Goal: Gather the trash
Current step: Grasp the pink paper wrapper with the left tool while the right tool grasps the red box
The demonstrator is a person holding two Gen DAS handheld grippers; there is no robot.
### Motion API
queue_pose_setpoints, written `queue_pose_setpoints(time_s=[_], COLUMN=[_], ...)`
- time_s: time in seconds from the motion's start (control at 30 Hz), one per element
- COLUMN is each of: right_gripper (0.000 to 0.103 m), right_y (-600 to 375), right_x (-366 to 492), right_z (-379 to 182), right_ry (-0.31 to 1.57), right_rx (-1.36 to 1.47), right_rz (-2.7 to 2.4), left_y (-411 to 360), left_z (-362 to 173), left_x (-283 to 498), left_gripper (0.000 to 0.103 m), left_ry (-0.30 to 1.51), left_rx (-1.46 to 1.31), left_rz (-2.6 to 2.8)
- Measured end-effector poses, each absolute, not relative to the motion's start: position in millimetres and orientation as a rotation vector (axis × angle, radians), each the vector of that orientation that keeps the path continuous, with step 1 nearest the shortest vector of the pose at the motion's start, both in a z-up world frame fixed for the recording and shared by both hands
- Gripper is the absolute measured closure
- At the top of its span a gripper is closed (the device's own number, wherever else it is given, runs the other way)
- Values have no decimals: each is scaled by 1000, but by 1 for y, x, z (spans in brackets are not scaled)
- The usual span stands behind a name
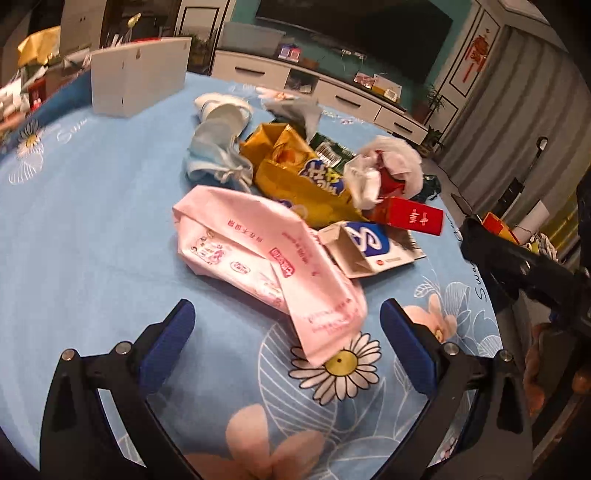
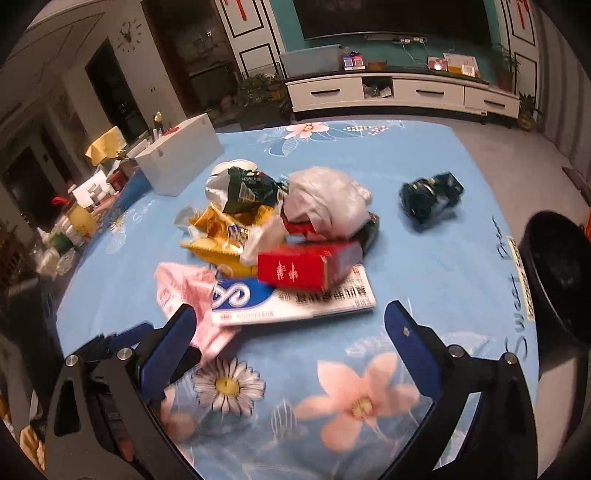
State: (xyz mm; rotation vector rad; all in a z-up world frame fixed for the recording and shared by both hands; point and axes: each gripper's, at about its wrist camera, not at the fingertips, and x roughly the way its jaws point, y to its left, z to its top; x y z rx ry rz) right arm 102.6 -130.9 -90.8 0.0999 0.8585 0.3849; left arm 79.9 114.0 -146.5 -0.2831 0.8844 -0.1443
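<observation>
You had a light-blue floral tablecloth (image 2: 424, 177) covering the table, and a white cardboard box (image 2: 181, 158) stood near its far left edge. Beyond the far edge, a white TV cabinet (image 2: 402, 92) ran along the teal wall under a dark television (image 2: 391, 16), with potted plants (image 2: 528, 110) at its right end.

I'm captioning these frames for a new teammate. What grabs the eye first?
A jumbled heap of trash sits mid-table on the blue floral tablecloth: a red cardboard box atop a flat white-and-blue carton, a yellow snack bag behind, a pink plastic wrapper nearest. A dark crumpled wrapper lies apart, right.
</observation>
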Motion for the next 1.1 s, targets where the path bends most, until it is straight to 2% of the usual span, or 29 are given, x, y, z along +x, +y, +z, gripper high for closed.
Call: queue_pose_setpoints(time_s=[0.03,0.1,0.17,0.23,0.3,0.33,0.47,0.53,0.57,0.77,1.1], right_gripper=[3,3,3,3,5,6,24,33,42,43,43], right_y=[-126,-115,-107,-102,-102,-103,-114,-122,-126,-145,-186], right_x=[107,117,125,134,140,141,143,141,139,126,76], right_z=[-92,-95,-100,-107,-115,-117,-125,-125,-124,-121,-88], right_ry=[854,841,840,838,852,860,872,869,865,872,807], right_rx=[90,64,41,17,9,14,38,54,59,103,173], right_rz=[380,361,334,295,251,242,227,222,220,231,280], left_y=[114,116,118,120,121,121,125,125,126,133,128], left_z=[-148,-151,-153,-156,-159,-161,-163,-161,-161,-157,-116], left_x=[82,84,86,87,87,87,86,85,84,74,47], left_gripper=[4,12,29,31,37,45,62,62,65,69,70], left_ry=[889,892,897,904,914,918,909,902,901,882,774], left_rx=[-290,-309,-325,-327,-340,-347,-373,-378,-379,-391,-322], left_rz=[-149,-159,-165,-171,-186,-193,-202,-202,-204,-215,-233])
